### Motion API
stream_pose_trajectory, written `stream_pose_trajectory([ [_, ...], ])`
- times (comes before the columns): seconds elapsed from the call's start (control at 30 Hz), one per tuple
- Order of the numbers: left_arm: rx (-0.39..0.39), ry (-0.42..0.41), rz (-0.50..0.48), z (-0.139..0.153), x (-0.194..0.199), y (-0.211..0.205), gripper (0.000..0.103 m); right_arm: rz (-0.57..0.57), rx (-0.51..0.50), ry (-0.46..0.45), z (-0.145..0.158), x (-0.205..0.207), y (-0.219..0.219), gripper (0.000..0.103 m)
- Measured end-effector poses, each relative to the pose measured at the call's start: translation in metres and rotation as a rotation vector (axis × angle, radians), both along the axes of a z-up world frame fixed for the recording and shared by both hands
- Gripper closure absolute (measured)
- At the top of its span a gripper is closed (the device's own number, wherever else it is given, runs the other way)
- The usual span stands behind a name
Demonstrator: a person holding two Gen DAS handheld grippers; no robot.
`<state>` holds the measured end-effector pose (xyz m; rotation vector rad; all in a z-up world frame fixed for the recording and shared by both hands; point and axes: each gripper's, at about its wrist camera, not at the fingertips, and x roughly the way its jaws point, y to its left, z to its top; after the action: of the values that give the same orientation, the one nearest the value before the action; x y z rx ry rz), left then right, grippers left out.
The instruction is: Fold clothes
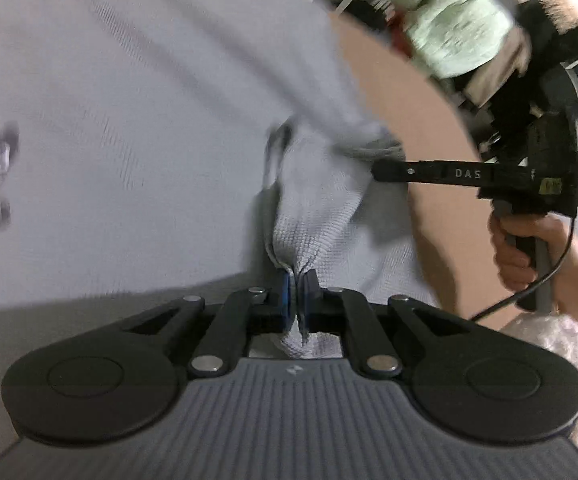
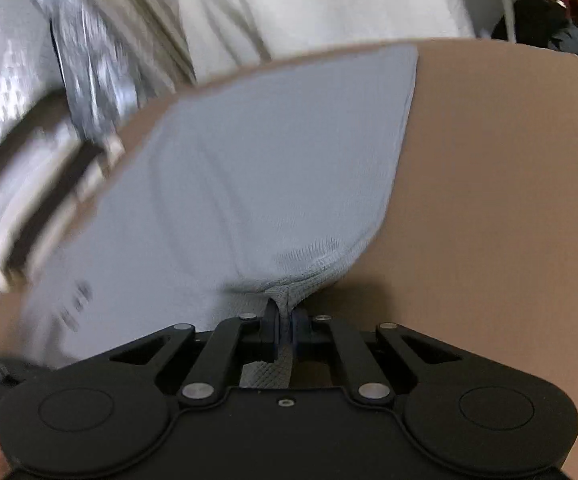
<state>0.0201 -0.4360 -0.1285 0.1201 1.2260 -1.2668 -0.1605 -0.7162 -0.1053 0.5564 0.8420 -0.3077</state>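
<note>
Pale grey shirt point(image 1: 137, 120) fills left and centre of the left wrist view, spread on tan bench point(image 1: 409, 112). Left tongs point(image 1: 298, 300) clamped on a bunched fold, bottom centre. Right tongs point(image 2: 285, 324) pinched on shirt edge, lower centre of their view; hand point(image 1: 529, 248) at right.

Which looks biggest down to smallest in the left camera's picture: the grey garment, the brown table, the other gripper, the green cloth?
1. Grey garment, filling most of the view.
2. Brown table.
3 and 4. Right gripper and green cloth look alike; the cloth lies farther off and blurred, so I won't rank them.
</note>
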Motion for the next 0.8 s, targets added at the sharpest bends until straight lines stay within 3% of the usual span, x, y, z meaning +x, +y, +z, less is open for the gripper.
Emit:
stream_pose_trajectory([
  [0.03, 0.011, -0.023, -0.003, -0.005, -0.004, 0.002, 0.090, 0.013, -0.016, 0.057, -0.007, 0.004, 0.001, 0.091],
  [0.1, 0.007, -0.048, 0.002, -0.006, -0.008, 0.004, 0.090, -0.005, -0.010, 0.067, -0.009, 0.007, -0.001, 0.087],
  [0.17, -0.011, -0.063, 0.012, -0.002, -0.010, 0.006, 0.090, -0.062, 0.022, 0.051, 0.000, 0.000, -0.003, 0.058],
  [0.23, -0.019, -0.096, 0.012, 0.002, -0.011, 0.008, 0.090, -0.071, 0.037, 0.014, 0.014, -0.008, 0.004, 0.045],
  [0.3, -0.019, -0.165, 0.017, 0.006, -0.010, 0.007, 0.092, -0.037, 0.049, -0.018, 0.026, -0.010, 0.016, 0.044],
  [0.4, -0.056, -0.233, 0.071, 0.022, -0.006, 0.014, 0.093, 0.103, 0.047, -0.014, 0.037, 0.009, 0.042, 0.039],
  [0.5, -0.017, -0.230, 0.079, 0.025, -0.002, 0.018, 0.089, 0.197, -0.017, 0.088, 0.029, 0.022, 0.062, 0.038],
  [0.6, 0.051, -0.282, 0.041, 0.024, -0.006, 0.022, 0.086, 0.285, -0.089, 0.204, 0.019, 0.034, 0.081, 0.037],
  [0.67, 0.046, -0.301, 0.069, 0.031, -0.003, 0.031, 0.074, 0.343, -0.138, 0.281, 0.012, 0.042, 0.094, 0.035],
  [0.73, 0.055, -0.341, 0.119, 0.039, 0.003, 0.046, 0.052, 0.400, -0.187, 0.358, 0.006, 0.051, 0.107, 0.036],
  [0.8, 0.090, -0.416, 0.175, 0.048, 0.019, 0.069, 0.051, 0.375, -0.229, 0.313, 0.015, 0.050, 0.108, 0.036],
])
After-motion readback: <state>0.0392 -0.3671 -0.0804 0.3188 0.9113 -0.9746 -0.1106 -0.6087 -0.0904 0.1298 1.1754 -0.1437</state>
